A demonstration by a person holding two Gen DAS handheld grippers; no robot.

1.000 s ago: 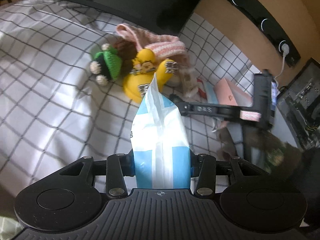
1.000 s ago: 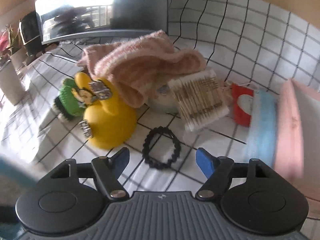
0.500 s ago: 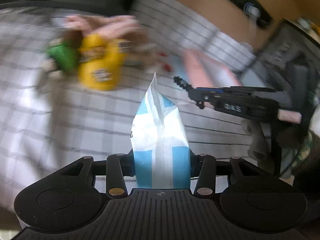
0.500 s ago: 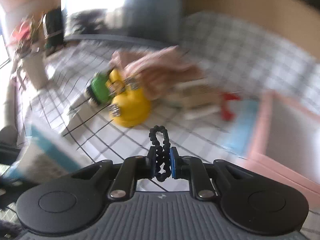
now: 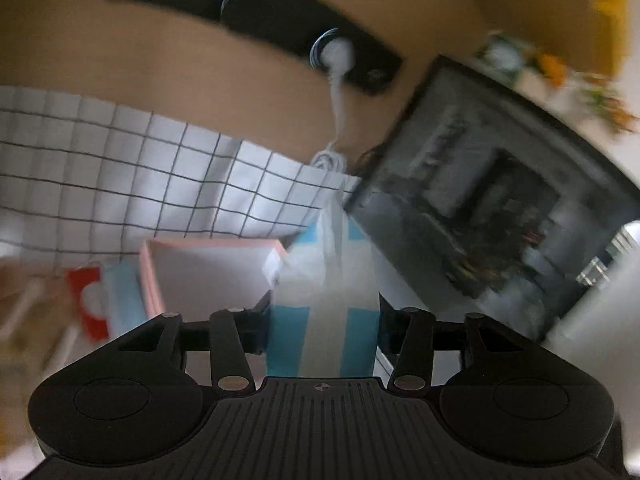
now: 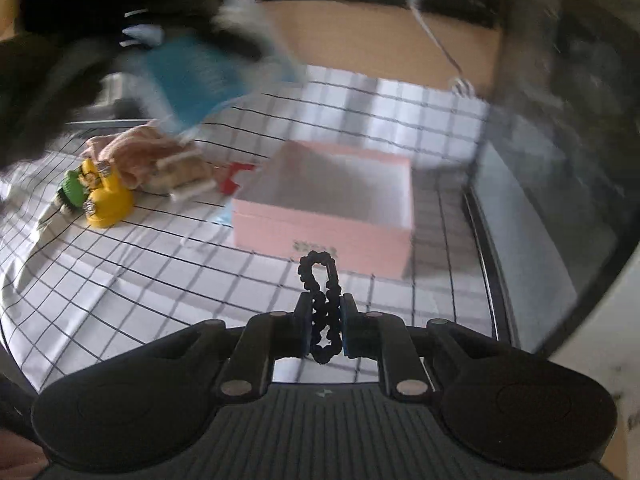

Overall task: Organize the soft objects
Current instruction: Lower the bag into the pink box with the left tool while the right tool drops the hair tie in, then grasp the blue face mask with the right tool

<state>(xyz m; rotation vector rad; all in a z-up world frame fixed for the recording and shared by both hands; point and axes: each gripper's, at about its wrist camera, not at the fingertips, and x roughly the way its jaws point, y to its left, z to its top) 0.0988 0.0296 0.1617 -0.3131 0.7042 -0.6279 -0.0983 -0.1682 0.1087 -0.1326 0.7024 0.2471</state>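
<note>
My left gripper [image 5: 323, 320] carries a blue and white tissue pack [image 5: 326, 280] upright between its jaws, which are opening; the pads still touch the pack. It hovers at the right end of an open pink box [image 5: 150, 280]. In the right wrist view my right gripper [image 6: 325, 320] is shut on a black hair tie [image 6: 320, 276], above the checked cloth just short of the pink box [image 6: 320, 228]. The tissue pack [image 6: 192, 76] shows there as a blur at the upper left. A yellow duck [image 6: 106, 204], a green knitted toy [image 6: 71, 188] and a pink knitted cloth [image 6: 132, 148] lie far left.
A pack of cotton swabs [image 6: 184, 176] and a red packet [image 6: 234, 178] lie between the toys and the box. A black computer case [image 5: 500, 216] stands right of the box. A power strip with a white plug [image 5: 334, 54] runs along the wall behind the checked cloth [image 5: 120, 168].
Both grippers swung right, from the toy pile to the pink box. The right gripper closed on the hair tie and lifted it off the cloth. The left kept hold of the tissue pack.
</note>
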